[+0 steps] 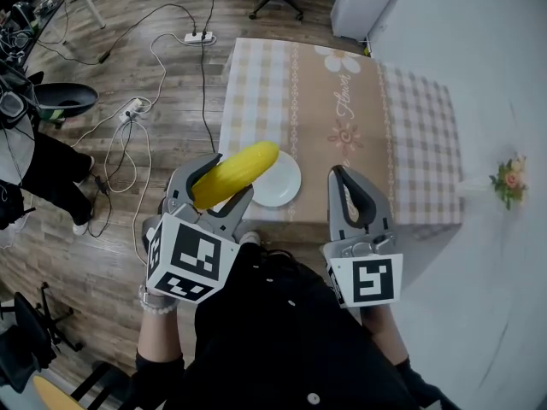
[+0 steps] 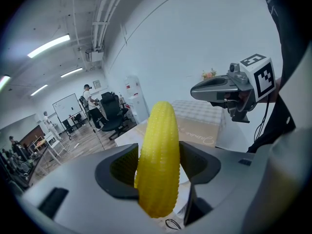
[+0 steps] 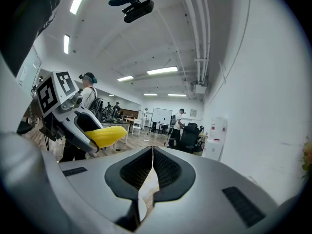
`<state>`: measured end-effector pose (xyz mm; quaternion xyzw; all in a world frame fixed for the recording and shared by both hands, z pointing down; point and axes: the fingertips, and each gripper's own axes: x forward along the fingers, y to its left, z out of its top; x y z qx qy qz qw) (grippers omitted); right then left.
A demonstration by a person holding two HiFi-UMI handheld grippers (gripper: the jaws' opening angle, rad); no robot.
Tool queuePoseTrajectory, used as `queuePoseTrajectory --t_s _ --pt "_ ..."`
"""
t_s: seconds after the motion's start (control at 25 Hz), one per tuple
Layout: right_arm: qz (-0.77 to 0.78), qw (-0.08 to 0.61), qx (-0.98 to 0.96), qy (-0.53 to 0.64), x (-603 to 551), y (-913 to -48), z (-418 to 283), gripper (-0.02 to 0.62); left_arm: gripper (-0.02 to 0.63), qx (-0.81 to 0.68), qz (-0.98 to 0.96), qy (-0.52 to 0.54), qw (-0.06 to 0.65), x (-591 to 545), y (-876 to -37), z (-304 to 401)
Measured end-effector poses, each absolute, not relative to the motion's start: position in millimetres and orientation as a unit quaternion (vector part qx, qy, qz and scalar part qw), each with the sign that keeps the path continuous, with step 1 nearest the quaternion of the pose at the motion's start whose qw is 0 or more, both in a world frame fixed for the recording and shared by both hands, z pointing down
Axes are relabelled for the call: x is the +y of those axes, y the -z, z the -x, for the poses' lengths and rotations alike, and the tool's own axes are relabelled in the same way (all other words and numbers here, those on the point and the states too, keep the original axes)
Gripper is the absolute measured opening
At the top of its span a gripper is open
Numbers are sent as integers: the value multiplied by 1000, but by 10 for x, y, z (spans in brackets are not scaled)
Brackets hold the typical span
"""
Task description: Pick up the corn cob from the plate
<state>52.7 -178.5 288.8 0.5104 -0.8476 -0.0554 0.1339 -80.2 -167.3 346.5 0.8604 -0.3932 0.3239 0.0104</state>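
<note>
Left gripper view shows your left claw (image 2: 158, 168) clenched on the corn cob (image 2: 158, 160). The yellow cob stands between the two dark pads, pinched across its width near its blunt end. Most of its length, with the tapered tip, sticks out past the front of the claw. Gripping that low probably leaves the long end free to tip, so the squeeze across the kernels has to carry the whole cob.

From the head view, the white plate (image 1: 286, 188) lies ahead of that claw and lower, at the near edge of the checked table (image 1: 342, 118), with nothing on it. The cob's tip reaches toward the plate's rim, but the cob itself rides in the claw, clear of the plate. By that, the pick looks done.

Your right claw (image 3: 152, 172) has its jaws pressed together with nothing between them. It sits off to the right of the left claw, apart from it and pointing the same way. It is most likely parked there because one claw is enough for the cob.
</note>
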Motion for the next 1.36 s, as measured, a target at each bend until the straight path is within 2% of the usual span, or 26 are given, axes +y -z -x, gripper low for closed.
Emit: queuePoseTrajectory --t_s 1.36 --pt "-498 150 -853 51 -1803 -2958 -481 43 272 -389 -862 -325 20 -1754 -3522 782"
